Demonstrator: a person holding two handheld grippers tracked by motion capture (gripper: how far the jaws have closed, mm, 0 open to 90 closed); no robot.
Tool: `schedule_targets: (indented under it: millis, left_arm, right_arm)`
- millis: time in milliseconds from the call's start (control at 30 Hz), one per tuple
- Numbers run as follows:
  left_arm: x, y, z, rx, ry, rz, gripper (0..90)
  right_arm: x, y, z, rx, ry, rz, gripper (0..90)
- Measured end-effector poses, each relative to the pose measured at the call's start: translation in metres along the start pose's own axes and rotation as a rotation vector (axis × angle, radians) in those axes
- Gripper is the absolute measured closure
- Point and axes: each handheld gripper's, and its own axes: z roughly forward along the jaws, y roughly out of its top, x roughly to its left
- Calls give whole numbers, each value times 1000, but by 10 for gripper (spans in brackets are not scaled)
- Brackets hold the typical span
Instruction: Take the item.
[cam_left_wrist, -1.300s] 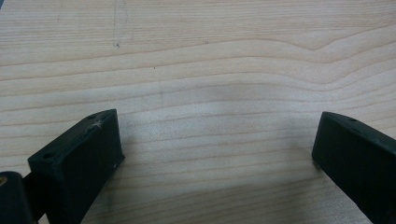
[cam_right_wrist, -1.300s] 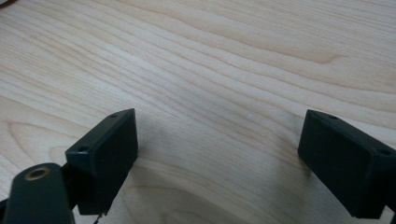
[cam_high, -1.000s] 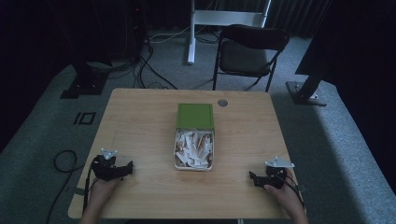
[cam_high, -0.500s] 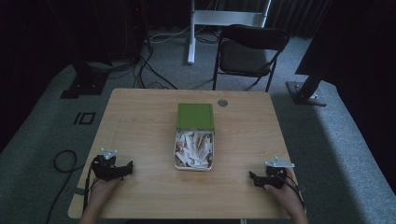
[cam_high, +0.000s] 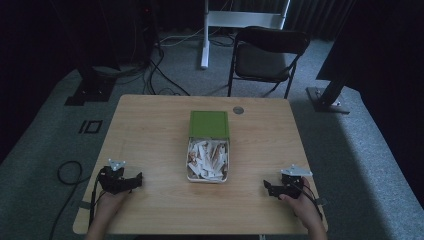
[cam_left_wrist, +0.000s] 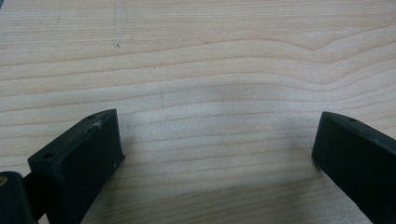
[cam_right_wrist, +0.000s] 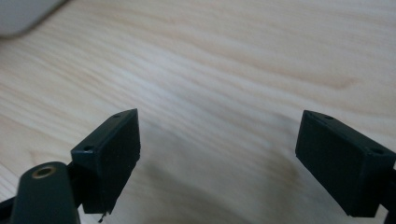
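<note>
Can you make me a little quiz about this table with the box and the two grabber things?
1. True or false: the left gripper has its jaws apart.
2. What fills the white tray? A) paper scraps B) marbles C) water
3. What colour is the lid lying just beyond the tray?

Key: 1 true, and the right gripper is open too. 2 A, the paper scraps. 3 green.

Pale wood-grain table (cam_high: 150, 130), green lid (cam_high: 209, 123) on a tin (cam_high: 190, 172) of white scraps (cam_high: 207, 159), black chair (cam_high: 265, 55).
</note>
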Motion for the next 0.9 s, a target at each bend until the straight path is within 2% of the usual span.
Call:
schedule_targets:
  millis: [233,700,900]
  left_arm:
    - [0,0,0,0,0,0,24]
    - [0,0,0,0,0,0,24]
    - [0,0,0,0,0,0,24]
  right_arm:
    - [8,19,-2,-27,19,-23,139]
    - [16,50,-11,-87,67,-22,140]
    - [22,65,-13,-105,75,-46,139]
